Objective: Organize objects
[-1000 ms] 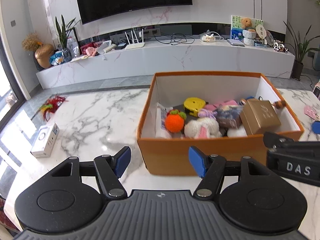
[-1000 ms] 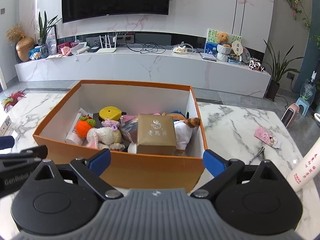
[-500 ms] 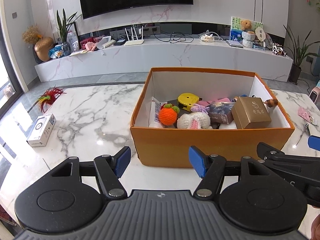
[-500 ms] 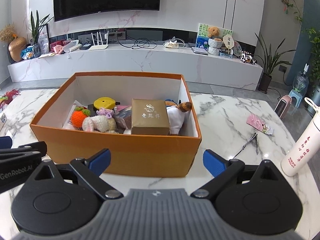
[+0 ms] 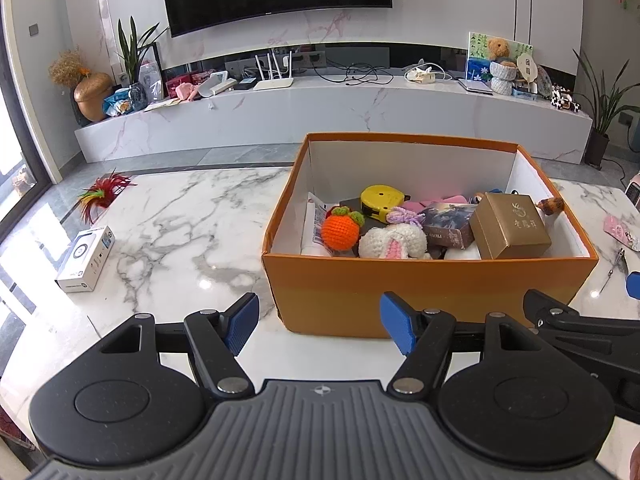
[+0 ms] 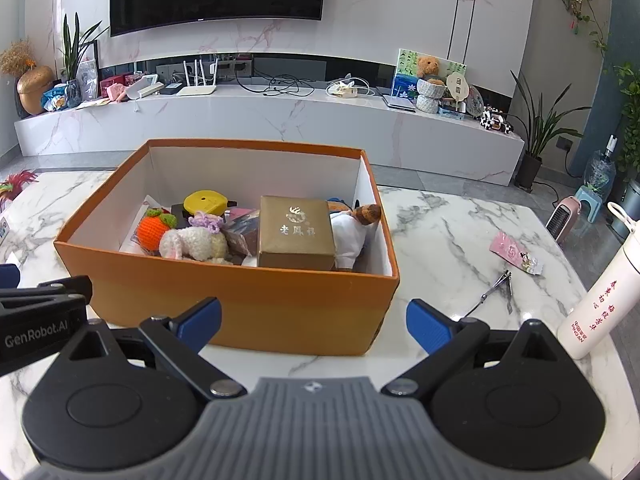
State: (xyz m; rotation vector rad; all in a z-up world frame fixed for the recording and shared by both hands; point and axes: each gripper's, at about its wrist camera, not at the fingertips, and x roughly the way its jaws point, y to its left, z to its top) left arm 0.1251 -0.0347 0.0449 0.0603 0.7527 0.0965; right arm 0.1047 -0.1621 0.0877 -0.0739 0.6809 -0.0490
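Task judged well advanced. Orange box (image 6: pixel 240 300) stands on the counter (image 5: pixel 180 216), already loaded: gold box (image 6: pixel 296 232), crocheted orange (image 5: pixel 340 232), knitted bunny (image 5: pixel 394 242), yellow tape measure (image 5: pixel 380 200), card pack (image 5: pixel 448 224), white-clad doll (image 6: pixel 352 232) at the right wall.

Left out on the counter: white carton (image 5: pixel 86 254), feather toy (image 5: pixel 102 196), pink packet (image 6: pixel 516 254), nail clipper (image 6: pixel 498 284), white bottle (image 6: pixel 604 296).

Left hand-held gripper (image 5: pixel 318 322) and right hand-held gripper (image 6: pixel 314 324) both spread wide, nothing held, before the box's near wall.

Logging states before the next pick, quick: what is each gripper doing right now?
Left gripper: open, holding nothing.
Right gripper: open, holding nothing.
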